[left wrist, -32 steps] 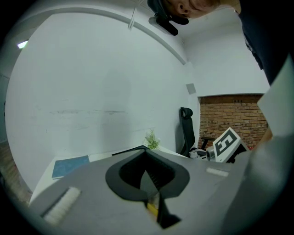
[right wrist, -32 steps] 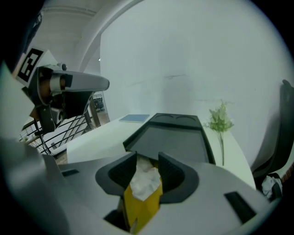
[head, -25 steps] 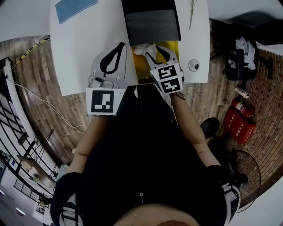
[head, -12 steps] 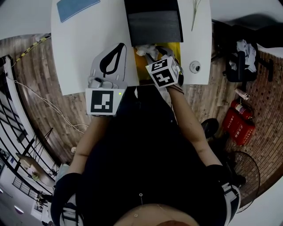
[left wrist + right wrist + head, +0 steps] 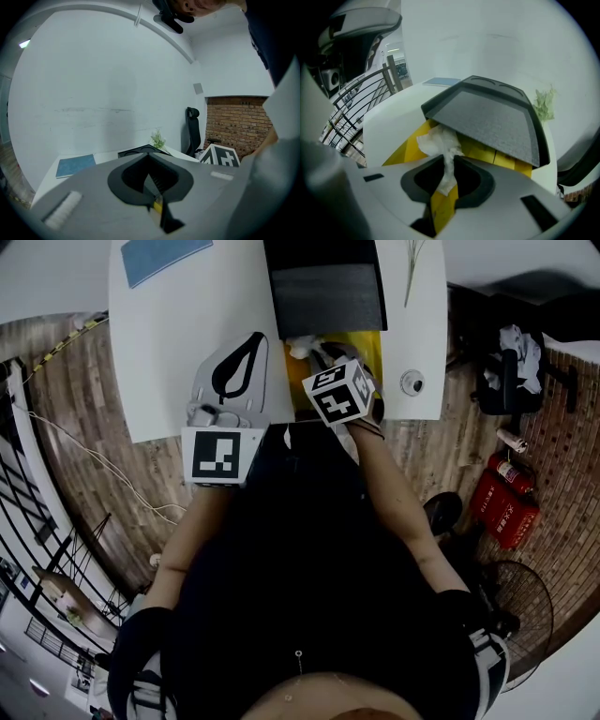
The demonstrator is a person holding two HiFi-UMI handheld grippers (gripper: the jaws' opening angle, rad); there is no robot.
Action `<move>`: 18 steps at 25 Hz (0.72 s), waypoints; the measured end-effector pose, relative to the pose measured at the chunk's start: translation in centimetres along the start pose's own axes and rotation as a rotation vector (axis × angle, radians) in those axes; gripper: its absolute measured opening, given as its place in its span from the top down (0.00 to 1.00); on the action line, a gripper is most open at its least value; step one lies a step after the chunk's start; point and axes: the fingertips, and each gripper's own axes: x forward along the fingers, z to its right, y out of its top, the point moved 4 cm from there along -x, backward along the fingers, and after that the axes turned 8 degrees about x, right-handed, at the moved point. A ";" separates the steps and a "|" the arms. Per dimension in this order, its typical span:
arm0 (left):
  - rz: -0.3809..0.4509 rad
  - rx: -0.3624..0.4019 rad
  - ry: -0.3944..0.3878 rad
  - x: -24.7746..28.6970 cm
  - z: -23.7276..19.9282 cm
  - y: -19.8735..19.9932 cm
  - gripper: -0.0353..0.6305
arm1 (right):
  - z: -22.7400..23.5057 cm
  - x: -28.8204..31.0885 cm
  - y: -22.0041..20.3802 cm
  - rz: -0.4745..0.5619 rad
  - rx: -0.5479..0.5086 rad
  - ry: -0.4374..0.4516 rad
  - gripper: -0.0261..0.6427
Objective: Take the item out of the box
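Tissue (image 5: 440,140) sits right betw. the fingers of the right gripper (image 5: 449,157), whose jaws are closing narrow on it: pinched at the tips, a strip hanging back behind them, the crumpled bulk just past them in the mouth of the yellow box (image 5: 483,151). Beyond those tips the box's dark grey lid (image 5: 492,122) stands propped open, w/ a green sprig (image 5: 543,103) farther off to the right on the white table (image 5: 384,122). Left gripper (image 5: 149,158) is over the table's near edge, left of the right fingers, jaws together w/ nothing betw. them, and a blue book (image 5: 75,165) lies far ahead-left of its tips.
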 end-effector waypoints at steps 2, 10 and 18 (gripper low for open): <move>0.000 -0.003 -0.002 0.1 0.1 0.1 0.93 | 0.2 -0.2 0.0 0.009 0.008 0.005 0.87; 0.041 0.026 -0.019 0.2 -0.2 0.4 0.93 | 0.0 -1.9 -0.5 0.005 0.033 0.040 0.93; 0.075 0.027 -0.040 0.7 0.6 1.5 0.93 | 1.1 -5.7 -2.1 0.008 0.041 0.024 0.93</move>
